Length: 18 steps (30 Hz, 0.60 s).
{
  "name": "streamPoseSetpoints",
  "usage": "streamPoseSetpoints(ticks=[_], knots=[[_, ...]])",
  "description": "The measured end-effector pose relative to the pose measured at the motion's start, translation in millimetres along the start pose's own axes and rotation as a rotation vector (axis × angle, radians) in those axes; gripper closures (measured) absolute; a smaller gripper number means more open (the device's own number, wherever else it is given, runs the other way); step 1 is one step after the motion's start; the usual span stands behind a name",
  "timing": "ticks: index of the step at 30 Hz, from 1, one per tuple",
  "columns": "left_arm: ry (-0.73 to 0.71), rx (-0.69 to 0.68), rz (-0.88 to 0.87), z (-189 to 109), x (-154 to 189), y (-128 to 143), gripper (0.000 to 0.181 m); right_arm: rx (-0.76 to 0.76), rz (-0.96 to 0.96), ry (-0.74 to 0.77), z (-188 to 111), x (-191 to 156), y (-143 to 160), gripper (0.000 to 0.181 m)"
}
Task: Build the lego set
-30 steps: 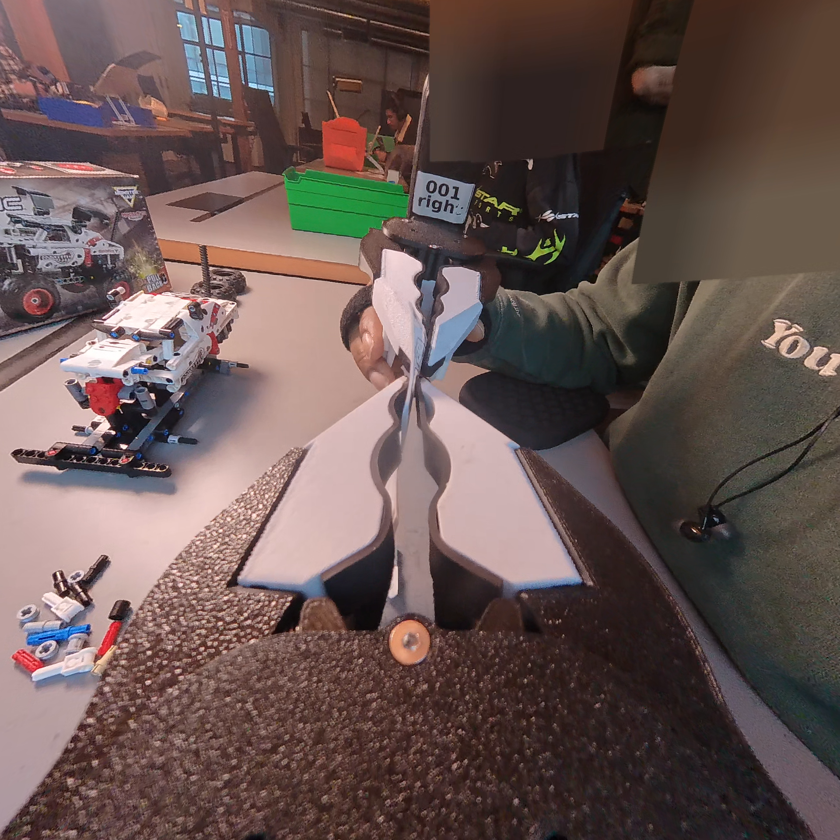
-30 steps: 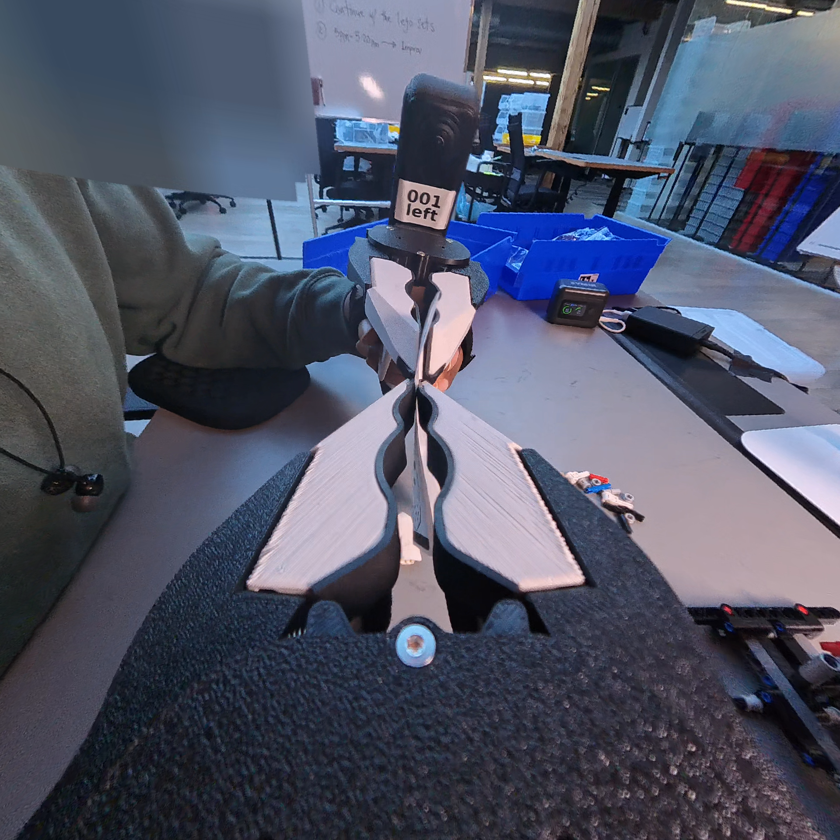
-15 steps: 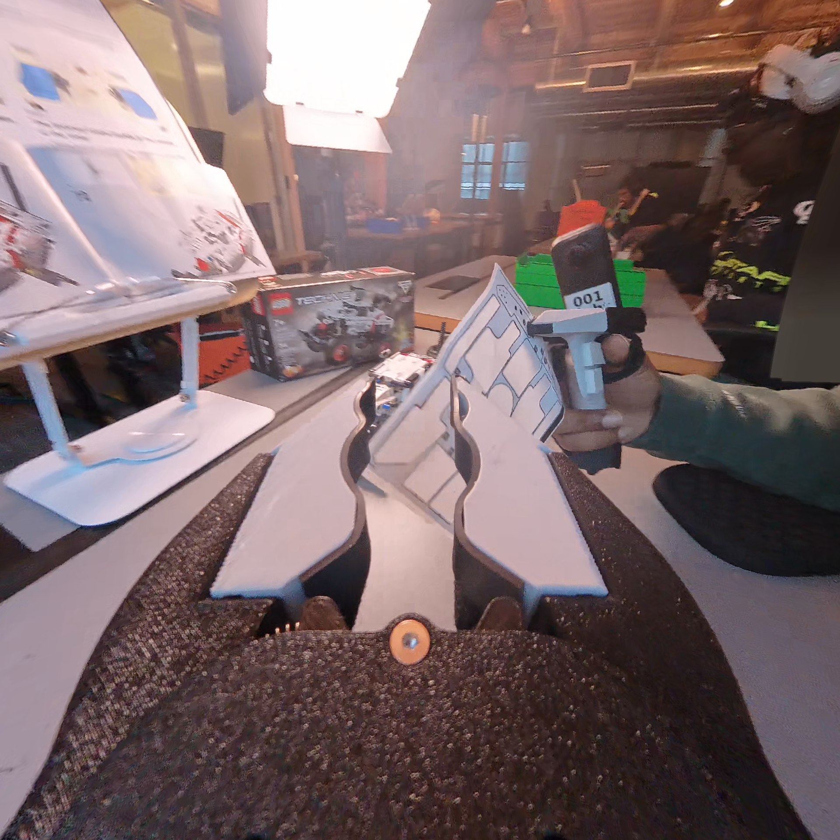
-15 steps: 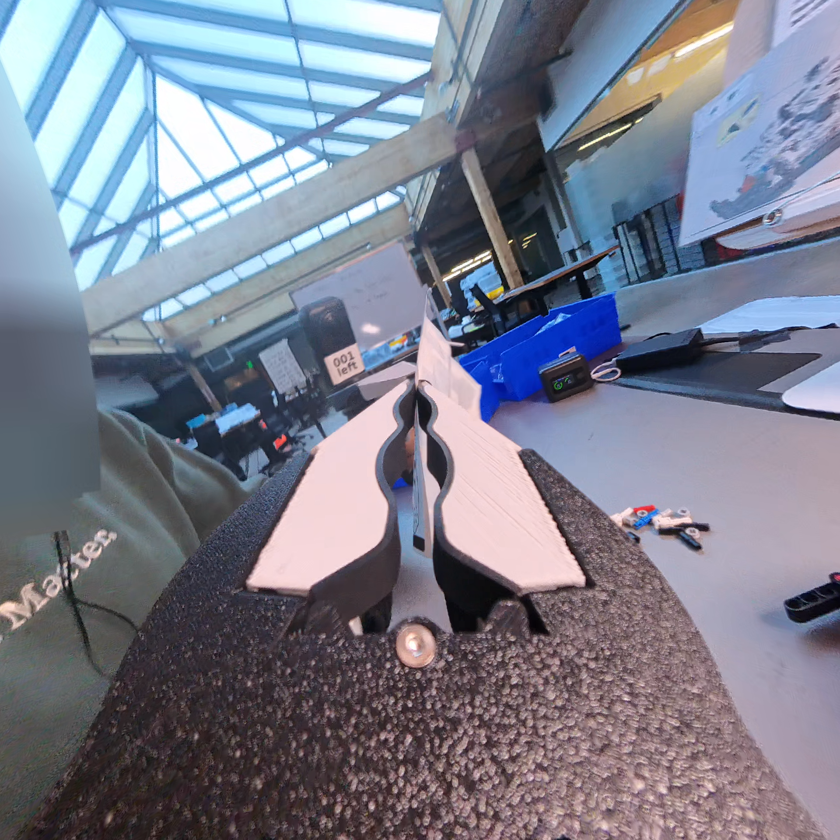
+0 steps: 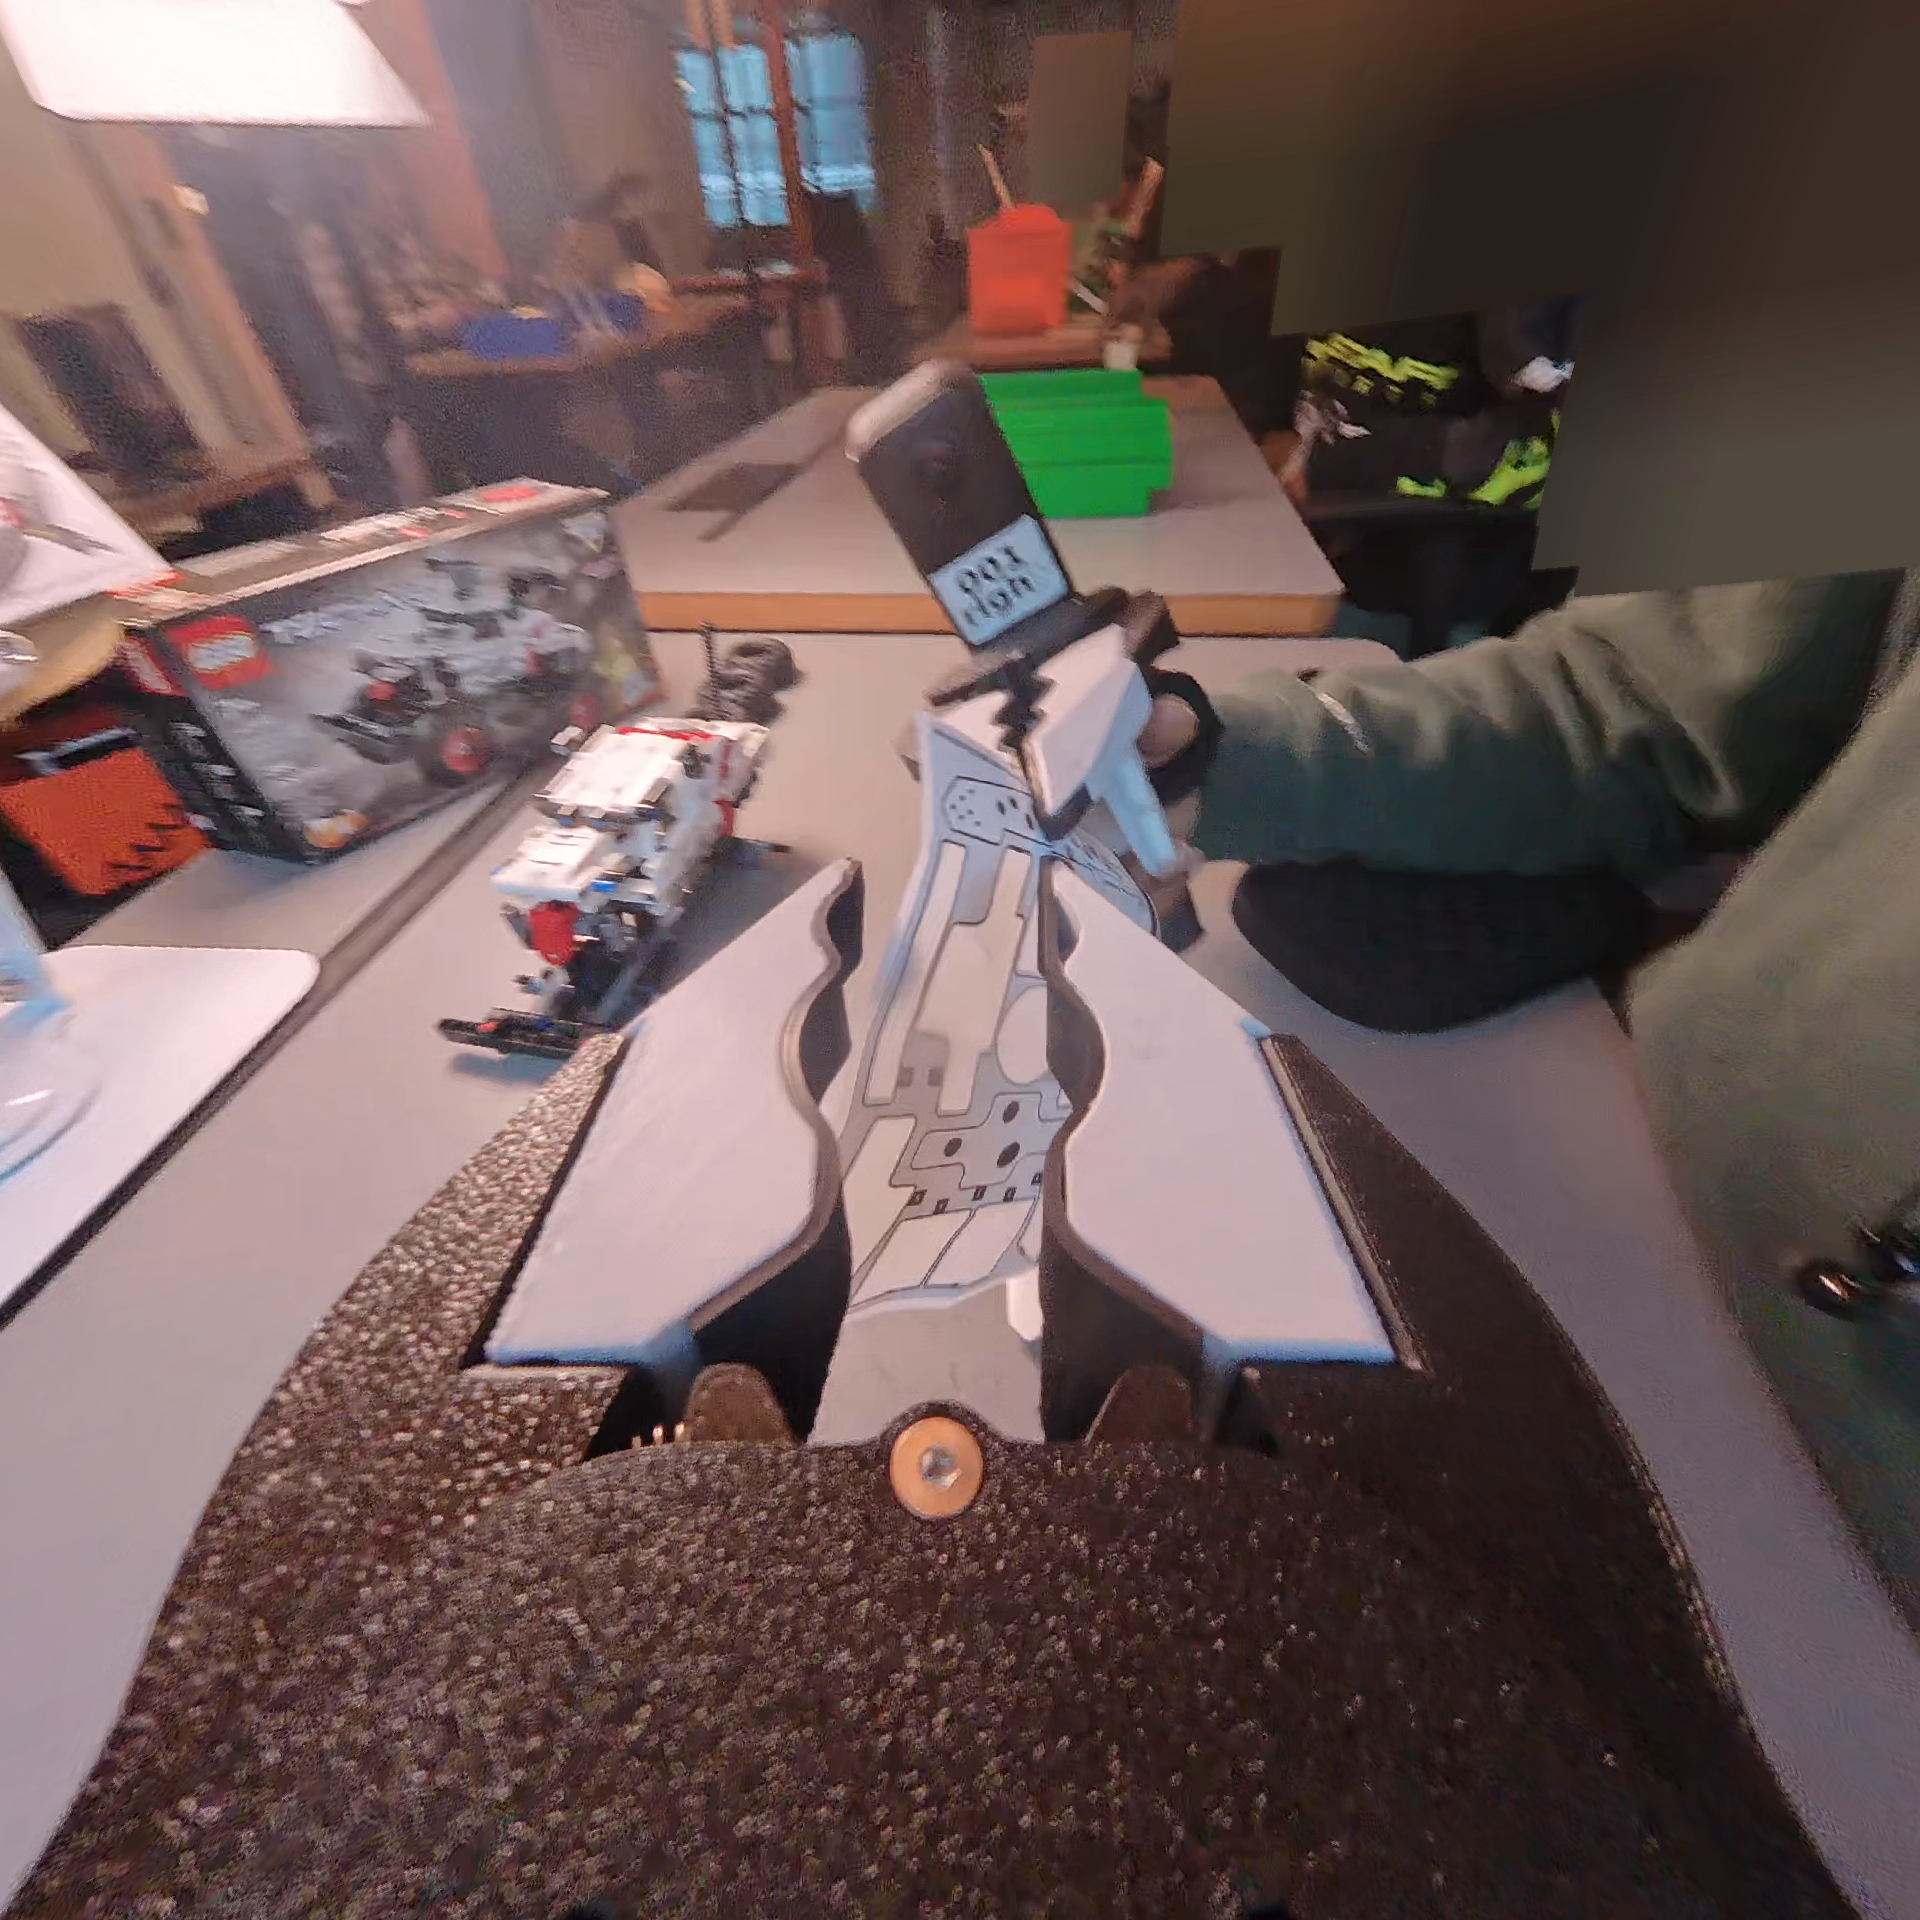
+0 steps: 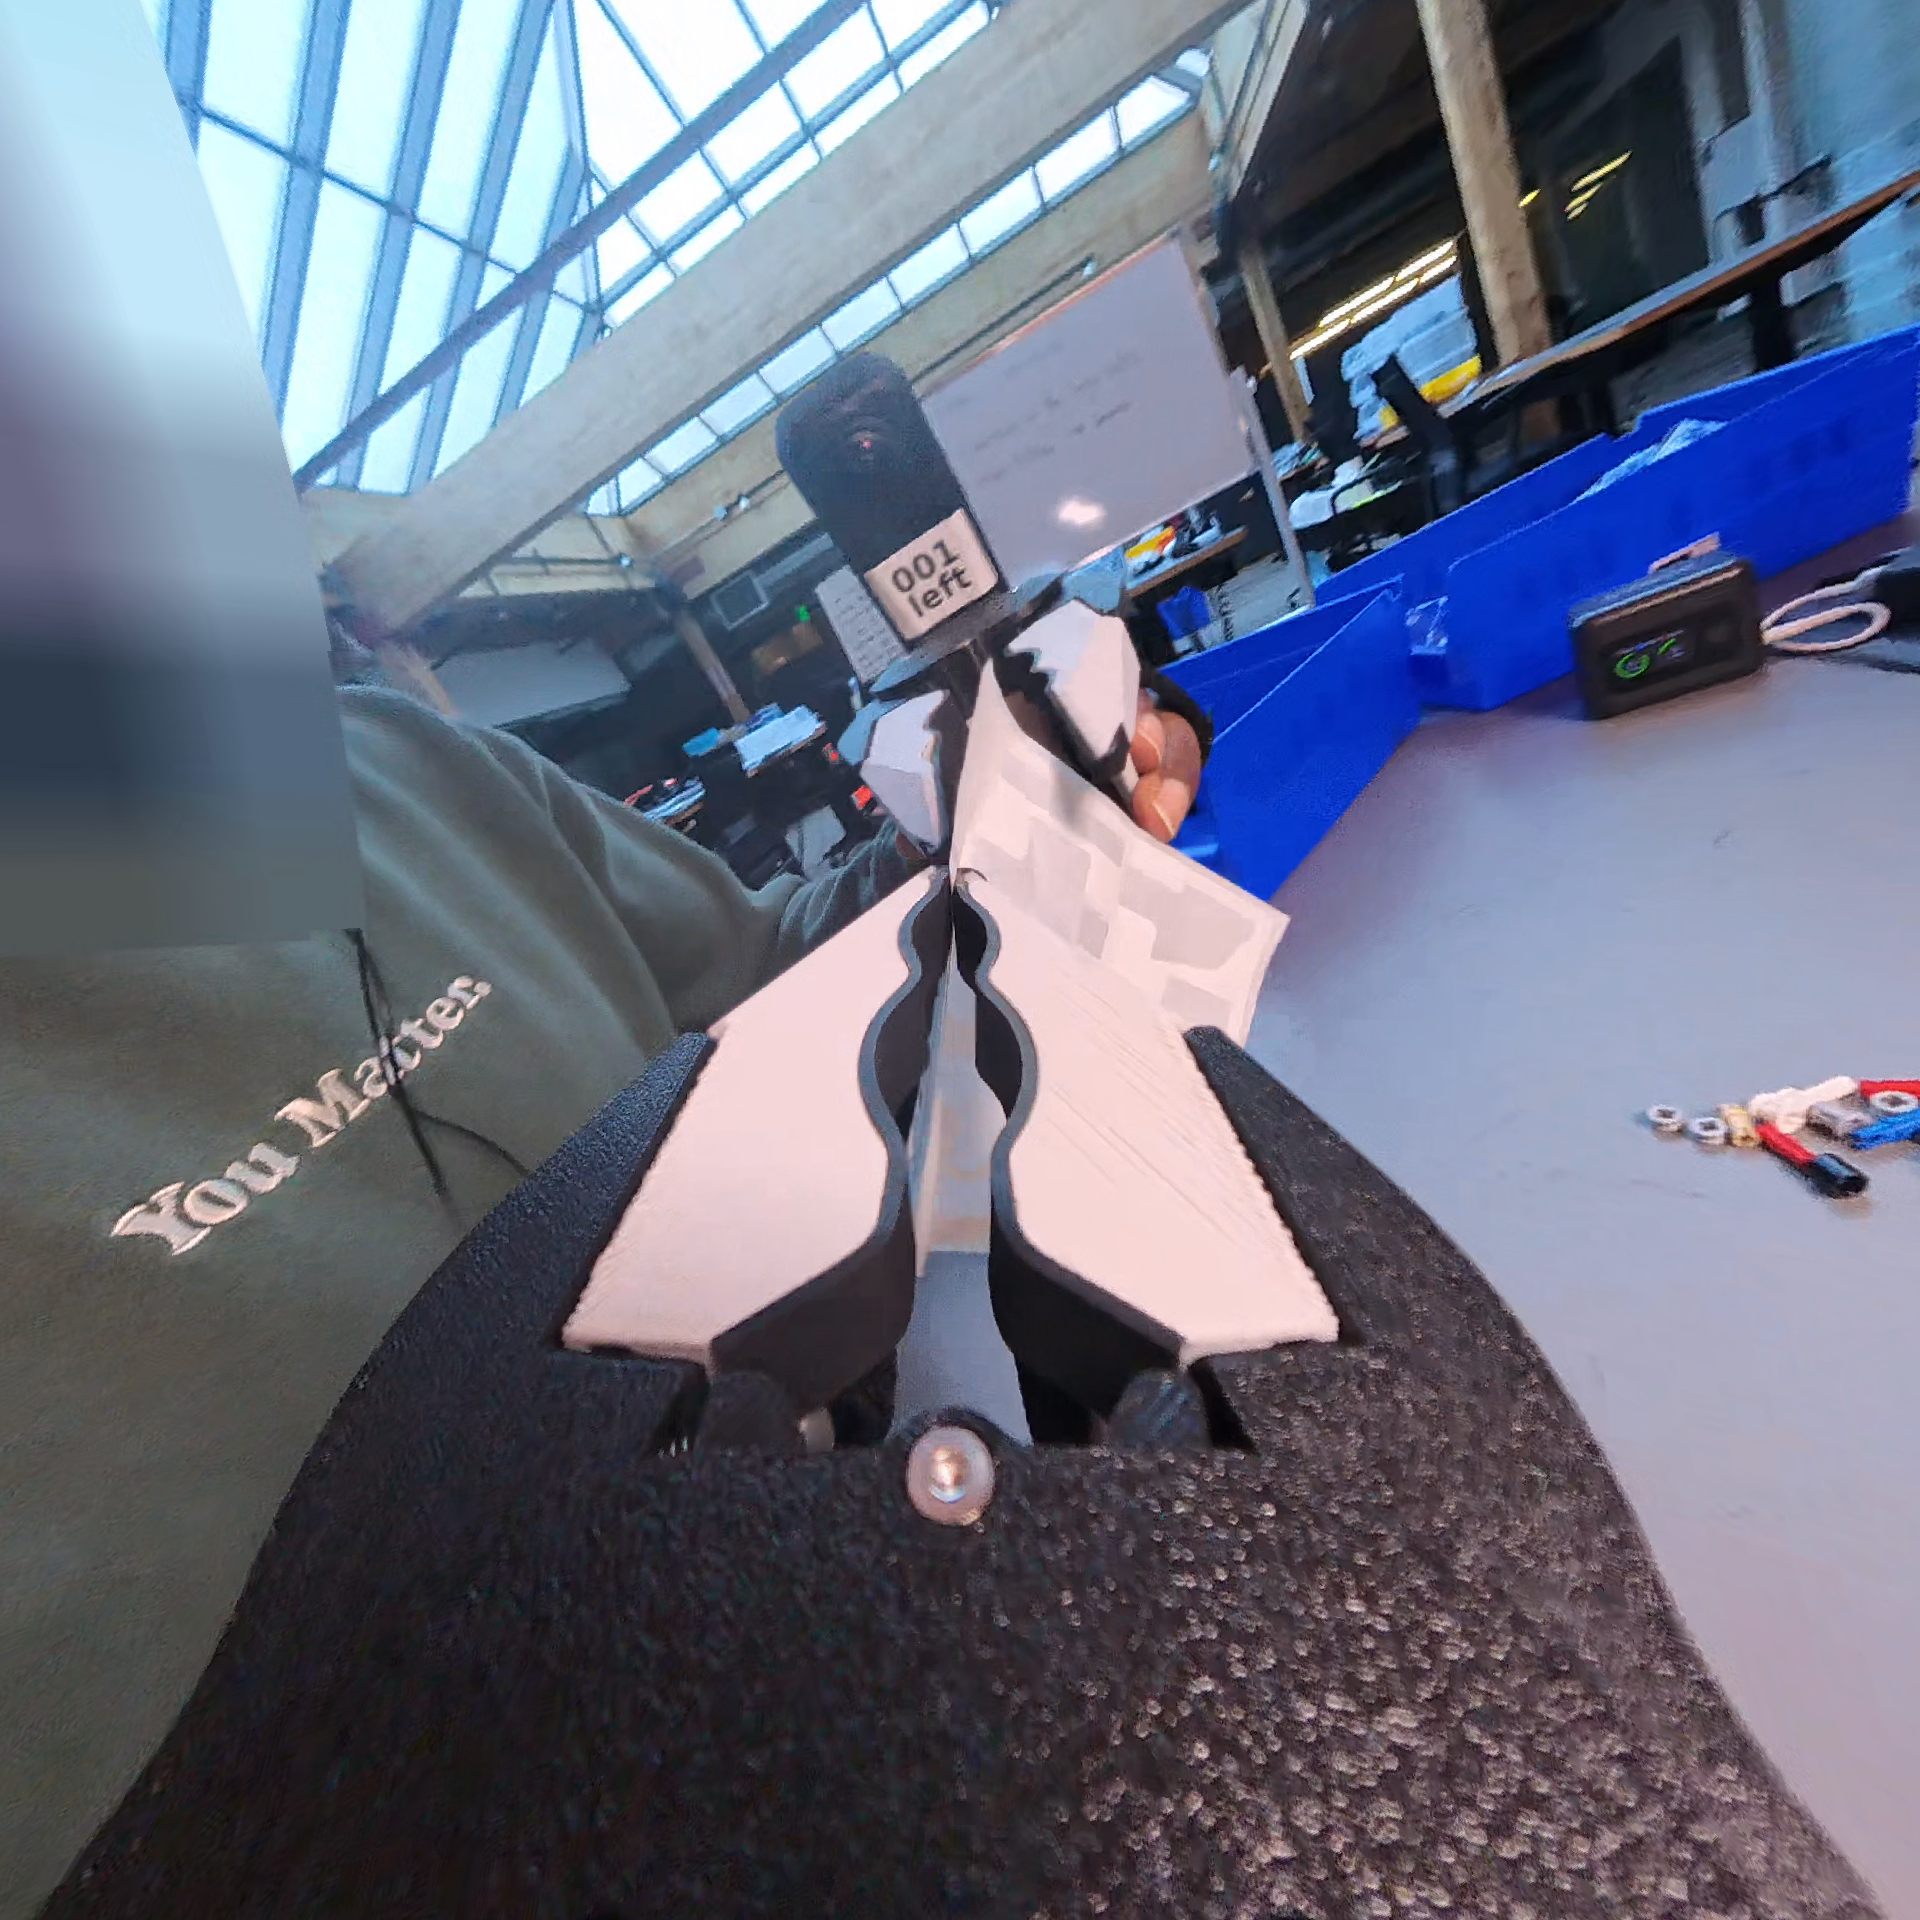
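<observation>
A white sticker sheet [image 5: 951, 1049] with grey outlines runs between the two grippers, above the grey table [image 5: 364, 1122]. My left gripper [image 5: 948, 883] is open; the sheet passes through the gap between its fingers. My right gripper [image 6: 952, 885] is shut on one end of the sheet [image 6: 1132, 914]. It also shows in the left wrist view [image 5: 1091, 790], pinching the sheet's far end. The left gripper shows in the right wrist view [image 6: 977, 748], fingers apart around the sheet. The partly built white, red and blue lego truck [image 5: 634, 831] stands on the table to the left.
The set's box [image 5: 395, 665] and a black tyre [image 5: 753, 665] lie behind the truck. A white stand base [image 5: 135, 1049] is at the left. Loose small parts [image 6: 1808, 1127], blue bins [image 6: 1558, 582] and a black device [image 6: 1662, 649] are to the right. A person's green sleeve [image 5: 1507, 748] rests on a black pad [image 5: 1423, 945]. Less than 4 cm separates the two grippers' tips.
My left gripper was shut on the sheet a second ago and has opened. Both grippers swung about, and the sheet turned from edge-on to showing its face. The right gripper stayed shut.
</observation>
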State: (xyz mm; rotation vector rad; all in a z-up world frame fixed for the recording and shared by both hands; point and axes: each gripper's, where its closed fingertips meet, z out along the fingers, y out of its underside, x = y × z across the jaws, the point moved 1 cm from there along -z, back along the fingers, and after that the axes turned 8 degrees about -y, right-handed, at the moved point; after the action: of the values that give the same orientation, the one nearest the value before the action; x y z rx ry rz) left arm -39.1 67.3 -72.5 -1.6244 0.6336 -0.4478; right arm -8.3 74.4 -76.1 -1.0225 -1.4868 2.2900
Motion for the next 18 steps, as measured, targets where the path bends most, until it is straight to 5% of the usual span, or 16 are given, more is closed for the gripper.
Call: streamPoseSetpoints(ticks=[5, 10, 14, 18], knots=[[0.122, -0.012, -0.013, 1.8, 19.8, 3.9, 0.181, -0.055, 0.058, -0.030, -9.9, -1.1, 4.9, 0.181], [0.155, -0.024, -0.078, 7.5, 23.5, 7.4, 0.181, -0.129, -0.007, 0.164, -16.3, 21.3, 7.9, 0.166], [0.076, -0.032, -0.200, 10.1, 2.6, 10.3, 0.181, -0.256, -0.451, 0.485, -27.3, 27.8, -16.7, 0.148], [0.035, -0.042, -0.279, 12.2, -9.4, 14.9, 0.181, -0.449, -0.814, 0.595, -15.6, 9.9, -20.2, 0.146]])
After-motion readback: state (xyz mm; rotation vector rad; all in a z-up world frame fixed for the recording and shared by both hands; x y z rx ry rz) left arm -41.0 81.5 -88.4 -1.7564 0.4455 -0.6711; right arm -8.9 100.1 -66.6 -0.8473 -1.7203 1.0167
